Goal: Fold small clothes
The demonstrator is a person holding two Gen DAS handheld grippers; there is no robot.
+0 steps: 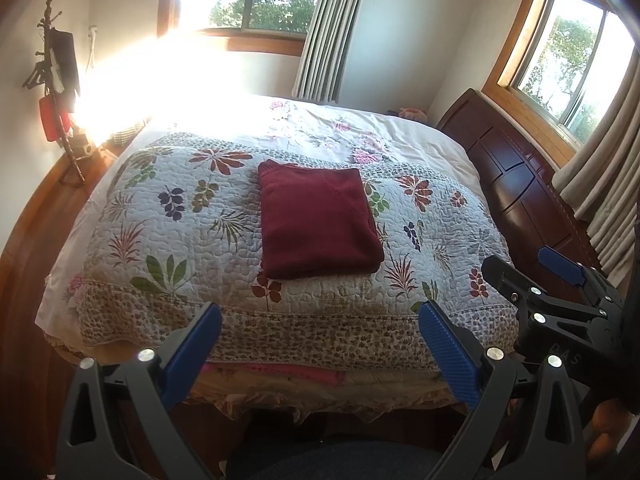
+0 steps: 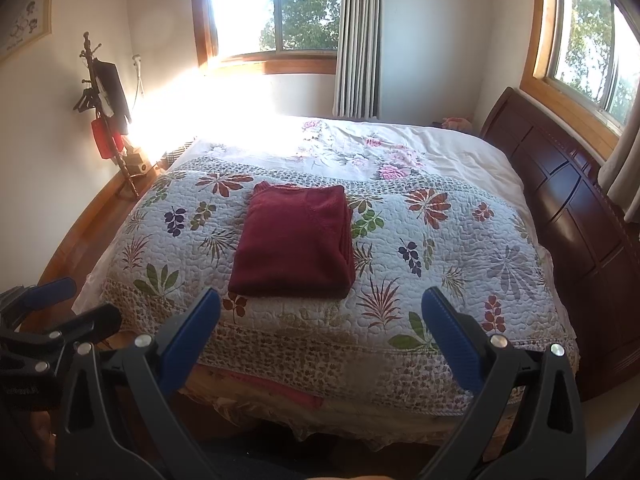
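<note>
The red sweater (image 1: 318, 222) lies folded in a neat square on the flowered quilt (image 1: 168, 216) of the bed. Both the left tongs (image 1: 320, 344) and right tongs (image 2: 320, 328) hang apart and empty, near the bed's edge.

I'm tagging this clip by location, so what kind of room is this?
Most likely a home bedroom: a bed under a floral quilted bedspread, a dark wooden headboard, and a coat stand in the corner by curtained windows.

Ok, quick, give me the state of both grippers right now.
Left gripper: open, holding nothing, short of the folded red garment.
Right gripper: open, holding nothing.
</note>
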